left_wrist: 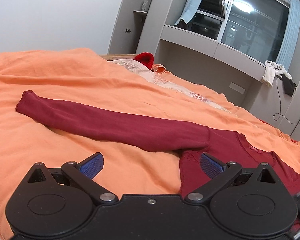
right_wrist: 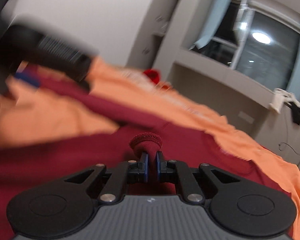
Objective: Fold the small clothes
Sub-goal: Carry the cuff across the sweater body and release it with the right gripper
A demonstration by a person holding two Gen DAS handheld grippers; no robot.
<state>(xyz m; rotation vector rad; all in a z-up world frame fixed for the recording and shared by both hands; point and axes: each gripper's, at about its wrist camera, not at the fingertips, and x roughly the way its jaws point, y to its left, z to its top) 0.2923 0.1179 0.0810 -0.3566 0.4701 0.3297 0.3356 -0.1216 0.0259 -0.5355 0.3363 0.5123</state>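
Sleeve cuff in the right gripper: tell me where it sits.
In the right wrist view, the cuff is pinched in the right gripper, lifted over the dark red shirt body.

The long-sleeved dark red top [left_wrist: 114, 123] is soft, matt knit cloth lying on a matt, wrinkled orange cotton-like bedspread [left_wrist: 50, 76], while the matt black plastic left gripper [left_wrist: 151, 165] has ribbed blue fingers [left_wrist: 209, 165].

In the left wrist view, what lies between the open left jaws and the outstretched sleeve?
Only bare orange bedsheet, seen in the left wrist view. The left gripper is open, short of the dark red sleeve, with nothing else between.
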